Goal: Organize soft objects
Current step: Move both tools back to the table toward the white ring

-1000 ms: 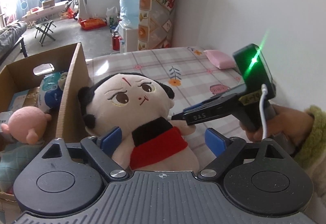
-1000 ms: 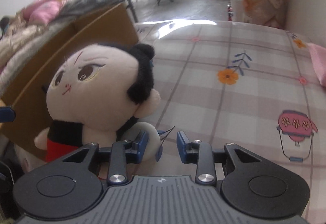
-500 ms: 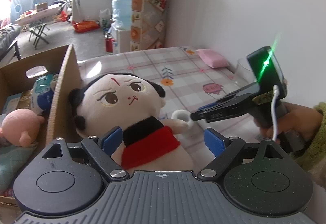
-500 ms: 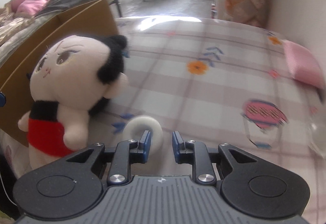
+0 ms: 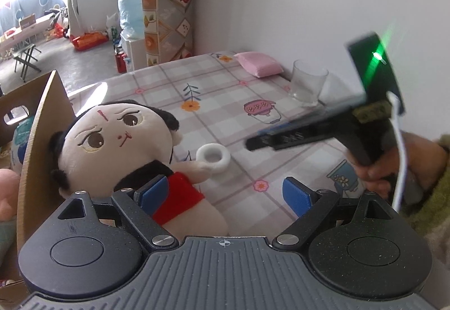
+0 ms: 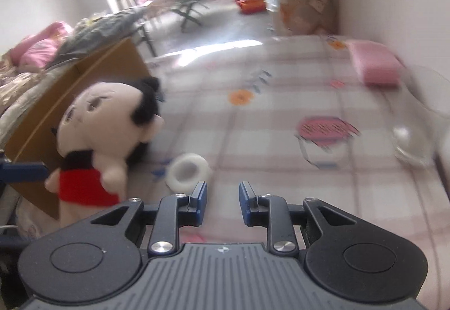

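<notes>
A plush doll [image 5: 118, 146] with black hair and a red top leans against the cardboard box flap [image 5: 36, 135]. A white ring [image 5: 226, 159] lies at its hand. My left gripper [image 5: 225, 194] is open wide just in front of the doll, its left pad over the red top, gripping nothing. My right gripper [image 5: 250, 144], blurred and held by a hand [image 5: 422, 158], hovers right of the ring. In the right wrist view the right gripper [image 6: 222, 197] has its jaws opening with a narrow gap and nothing between them. There the ring [image 6: 204, 165] and doll [image 6: 107, 118] sit ahead to the left.
The cardboard box [image 6: 92, 73] holds a pink plush [image 5: 5, 191] and other items. A pink cushion [image 5: 258, 67] and a clear glass [image 5: 308, 84] stand by the wall on the checked tablecloth [image 5: 225, 101]. Bedding is piled behind the box at far left.
The right gripper has pulled back to the right, away from the doll's arm and the white ring. The left gripper has shifted right, so the doll now sits further left.
</notes>
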